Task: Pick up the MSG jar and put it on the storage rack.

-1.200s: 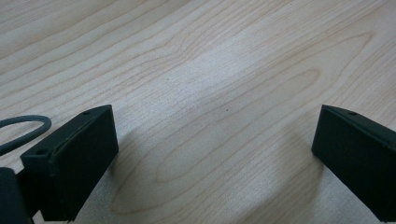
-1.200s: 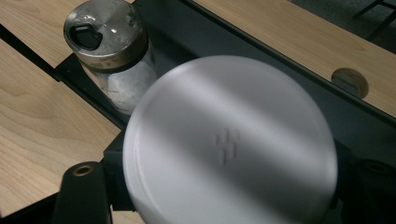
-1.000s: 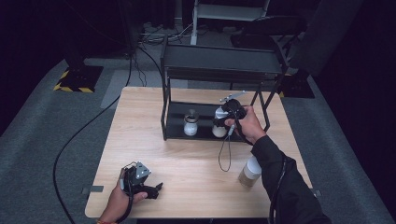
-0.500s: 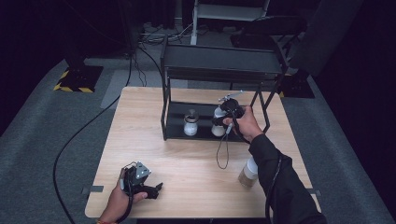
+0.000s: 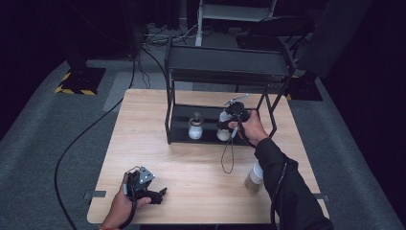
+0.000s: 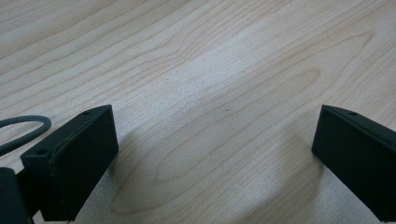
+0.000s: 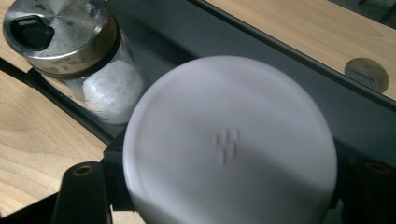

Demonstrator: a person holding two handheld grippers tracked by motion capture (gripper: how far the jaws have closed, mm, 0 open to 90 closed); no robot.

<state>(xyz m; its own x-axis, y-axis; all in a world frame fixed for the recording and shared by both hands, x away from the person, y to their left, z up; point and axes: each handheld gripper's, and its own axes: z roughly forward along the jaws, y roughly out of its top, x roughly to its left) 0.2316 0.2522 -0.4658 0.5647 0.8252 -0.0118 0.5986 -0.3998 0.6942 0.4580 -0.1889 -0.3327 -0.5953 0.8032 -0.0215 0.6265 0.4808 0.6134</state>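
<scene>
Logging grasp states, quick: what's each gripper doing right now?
Left gripper: open, empty, over the wooden table.
Right gripper: closed on a white-lidded container at the black rack's lower shelf.

Low rack shelf point(image 5: 230, 64) over crowded jars point(image 5: 195, 128).

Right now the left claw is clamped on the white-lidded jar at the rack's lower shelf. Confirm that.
Wrong claw. The right claw grips the white-lidded jar at the rack's lower shelf, per the right gripper view. The left claw is open over bare table.
</scene>
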